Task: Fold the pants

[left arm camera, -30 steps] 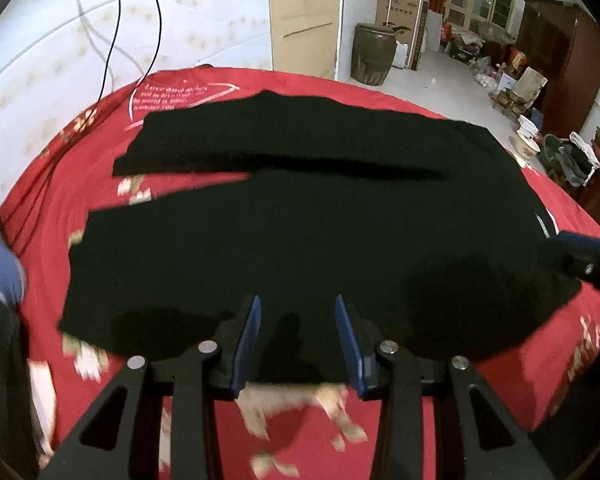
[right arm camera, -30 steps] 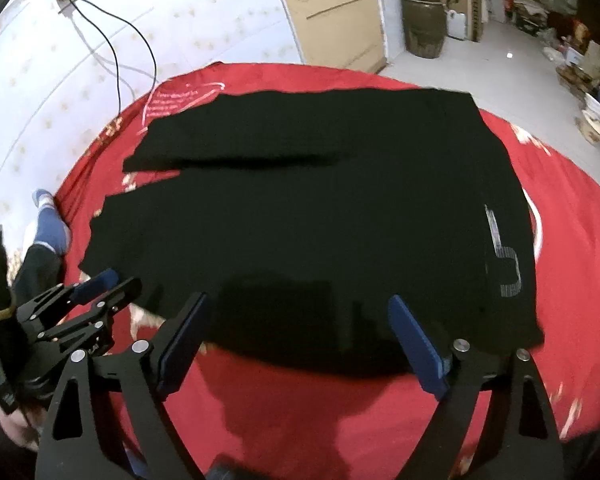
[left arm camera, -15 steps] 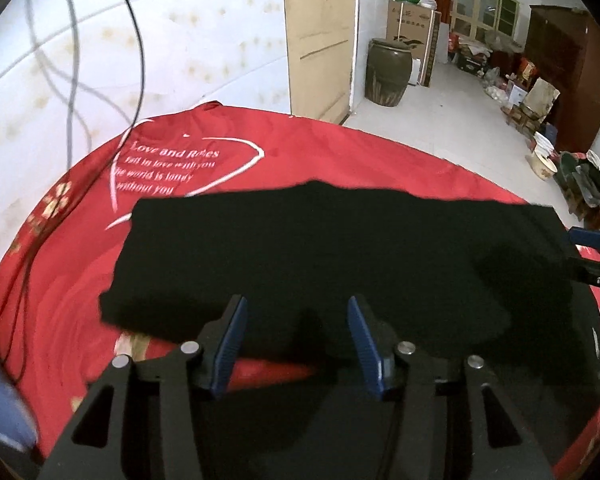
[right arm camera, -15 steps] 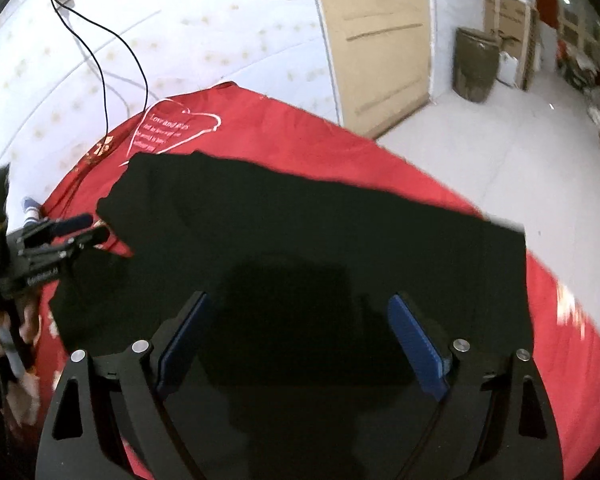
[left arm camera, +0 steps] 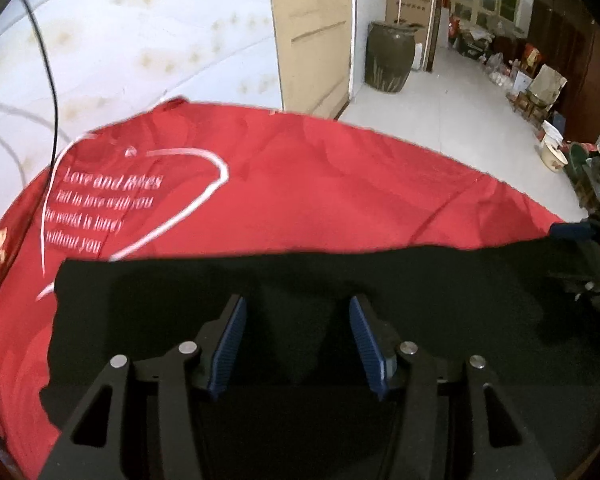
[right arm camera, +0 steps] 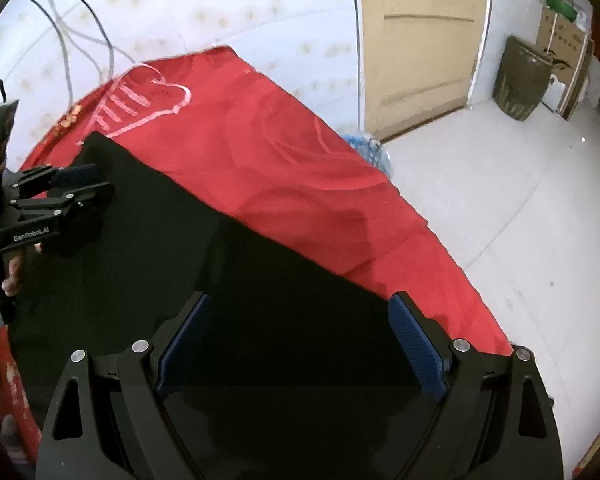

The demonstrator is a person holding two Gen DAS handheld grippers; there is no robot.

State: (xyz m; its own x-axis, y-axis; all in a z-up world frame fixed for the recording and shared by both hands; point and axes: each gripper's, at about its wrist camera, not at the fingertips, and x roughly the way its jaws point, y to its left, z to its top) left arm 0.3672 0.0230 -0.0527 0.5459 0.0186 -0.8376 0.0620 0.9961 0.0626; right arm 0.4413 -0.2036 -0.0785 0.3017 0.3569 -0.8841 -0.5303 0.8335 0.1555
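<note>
- Lying flat on the red bed cover (left arm camera: 340, 184), the black pants (left arm camera: 440, 320) fill the near half of both wrist views; their far edge runs straight across the cover, just below the white heart print (left arm camera: 140, 208) near the cover's far left corner.
- The left gripper (left arm camera: 296, 336) hovers over the cloth near its left end, jaws apart with nothing pinched between the blue pads (left arm camera: 228, 344).
- The right gripper (right arm camera: 300, 344) stands wide apart over the cloth by the cover's right edge, likewise empty.
- The pants look soft, limp and light: likely to drape and sag wherever unsupported, and to slide a little on the smooth cover.
- A flat layer gives no lip, so the best hold is probably an edge or corner, pinched through all layers at once.
- Two spread holds along one edge should keep the fold line straight; one central pinch would let the ends droop.
</note>
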